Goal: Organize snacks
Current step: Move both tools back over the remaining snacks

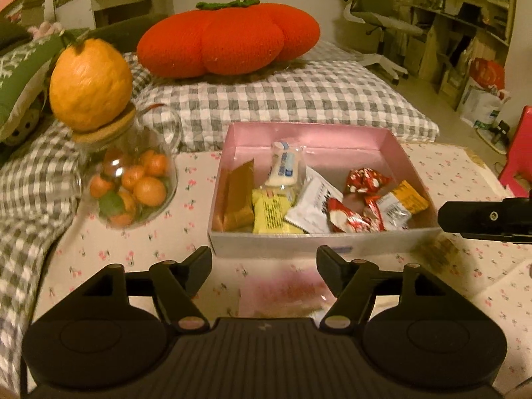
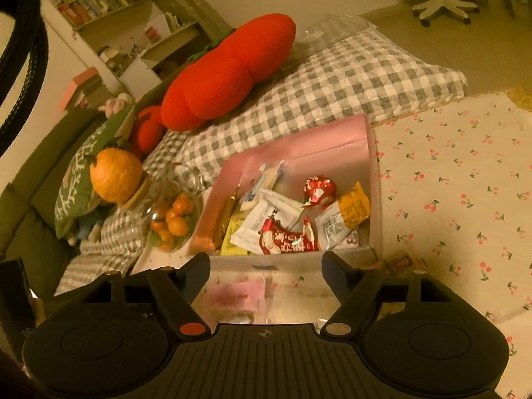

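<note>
A pink box (image 1: 375,136) holds several wrapped snacks: a brown packet (image 1: 236,196), a yellow one (image 1: 272,214), white ones (image 1: 312,206) and red ones (image 1: 345,219). A pink snack packet (image 1: 282,291) lies on the tablecloth in front of the box, under my left gripper (image 1: 264,259), which is open and empty. The box (image 2: 332,139) and pink packet (image 2: 234,297) also show in the right wrist view, below my open right gripper (image 2: 266,264). A small brown snack (image 2: 397,262) lies by the box's near right corner. The right gripper's side shows in the left wrist view (image 1: 485,216).
A glass jar of small oranges (image 1: 133,186) with a large orange (image 1: 89,83) on its lid stands left of the box. A red pumpkin cushion (image 1: 229,36) lies on a checked mat (image 1: 299,99) behind. A red chair (image 1: 518,153) stands far right.
</note>
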The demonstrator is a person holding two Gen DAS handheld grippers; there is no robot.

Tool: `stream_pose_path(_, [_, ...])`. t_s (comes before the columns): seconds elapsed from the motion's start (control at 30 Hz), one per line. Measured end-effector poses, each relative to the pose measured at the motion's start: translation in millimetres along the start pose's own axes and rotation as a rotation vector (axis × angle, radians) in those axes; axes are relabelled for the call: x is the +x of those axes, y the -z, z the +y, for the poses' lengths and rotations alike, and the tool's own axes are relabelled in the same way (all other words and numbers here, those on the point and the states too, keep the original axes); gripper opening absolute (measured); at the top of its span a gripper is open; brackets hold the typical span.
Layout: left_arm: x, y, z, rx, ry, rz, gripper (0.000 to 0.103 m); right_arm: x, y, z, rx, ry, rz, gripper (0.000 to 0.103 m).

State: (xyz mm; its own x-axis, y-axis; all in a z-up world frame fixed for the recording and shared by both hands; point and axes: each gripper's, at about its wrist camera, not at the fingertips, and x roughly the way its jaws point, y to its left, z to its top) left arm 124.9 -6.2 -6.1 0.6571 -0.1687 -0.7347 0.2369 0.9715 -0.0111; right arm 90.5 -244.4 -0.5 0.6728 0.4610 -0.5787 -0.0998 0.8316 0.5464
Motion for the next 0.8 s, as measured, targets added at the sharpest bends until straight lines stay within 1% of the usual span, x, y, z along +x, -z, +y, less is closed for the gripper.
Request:
stream_pose_path(0.07, [-4, 6, 1, -0.02, 0.011, 0.006, 0.07, -2, 3, 2, -0.015, 0.006, 0.004, 0.078])
stream_pose_path(0.13, [-7, 13, 2, -0.042, 0.023, 0.012, 0.075, -4, 6, 3, -0.03, 0.012, 0.011, 0.08])
stream_pose_path(0.2, [-9, 21, 3, -0.06, 0.03, 0.024, 0.085, -6, 10, 5, -0.046, 0.026, 0.013, 0.084])
stream_pose_path(0.23, [-8, 24, 3, -0.066, 0.029, 0.031, 0.087, -6, 12, 6, -0.06, 0.033, 0.013, 0.085])
stream_pose_path(0.37, [-6, 32, 1, -0.07, 0.024, 0.066, 0.089, -3, 21, 7, -0.129, 0.077, 0.036, 0.085])
stream_pose_path(0.47, [-7, 38, -2, -0.064, 0.033, 0.067, 0.092, 2, 28, 7, -0.18, 0.108, 0.058, 0.086])
stream_pose_path(0.57, [-5, 44, -6, -0.052, 0.034, 0.075, 0.092, 7, 33, 5, -0.229, 0.139, 0.075, 0.086])
stream_pose_path(0.67, [-2, 51, -11, -0.047, 0.037, 0.07, 0.092, 12, 37, 0, -0.258, 0.175, 0.083, 0.087])
stream_pose_path(0.8, [5, 60, -16, -0.079, 0.056, 0.053, 0.091, 22, 45, -6, -0.315, 0.217, 0.111, 0.087])
